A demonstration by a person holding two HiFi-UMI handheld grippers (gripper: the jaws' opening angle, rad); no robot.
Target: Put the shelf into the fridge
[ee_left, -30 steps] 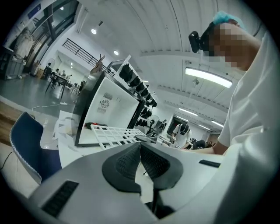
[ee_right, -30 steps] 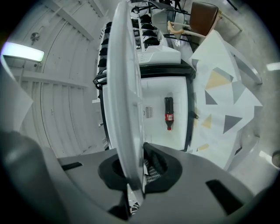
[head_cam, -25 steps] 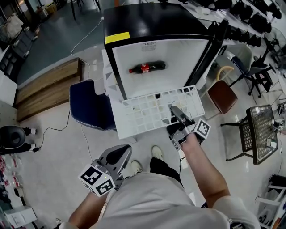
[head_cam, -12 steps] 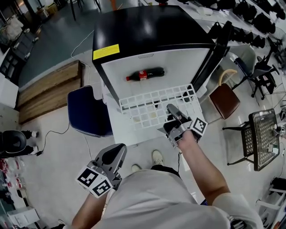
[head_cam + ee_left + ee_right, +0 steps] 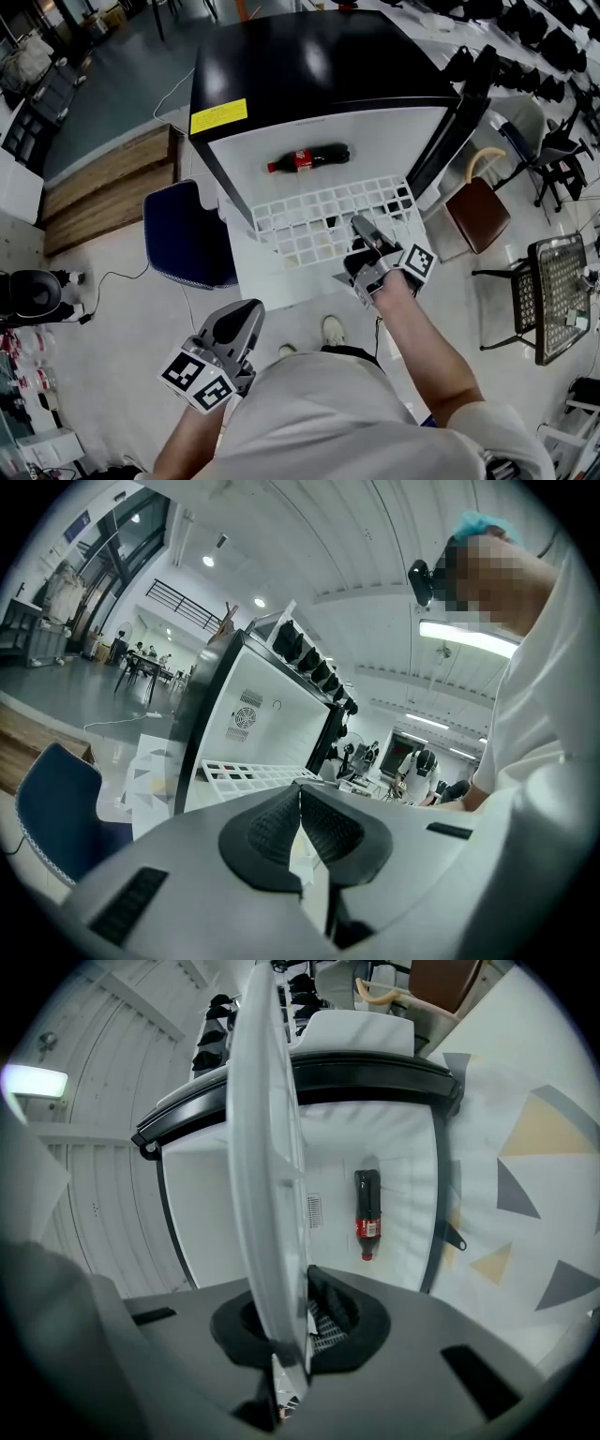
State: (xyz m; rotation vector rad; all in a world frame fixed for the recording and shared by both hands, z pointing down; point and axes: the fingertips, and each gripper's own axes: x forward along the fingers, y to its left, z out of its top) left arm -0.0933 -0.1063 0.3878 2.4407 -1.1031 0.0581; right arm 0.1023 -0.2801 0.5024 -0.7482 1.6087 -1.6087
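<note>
A white grid shelf is held level at the open mouth of a black mini fridge, its far edge inside the white interior. My right gripper is shut on the shelf's near right edge; in the right gripper view the shelf runs edge-on between the jaws. A cola bottle lies on its side inside the fridge, also seen as the bottle. My left gripper hangs low by the person's body, jaws together on nothing, well short of the shelf.
The fridge door stands open to the right. A blue chair sits left of the fridge, a brown stool to the right, and a black mesh chair farther right. A wooden platform lies at left.
My right gripper has carried the shelf forward, so its far edge has gone from outside the fridge opening to inside it. The left gripper has barely moved.
</note>
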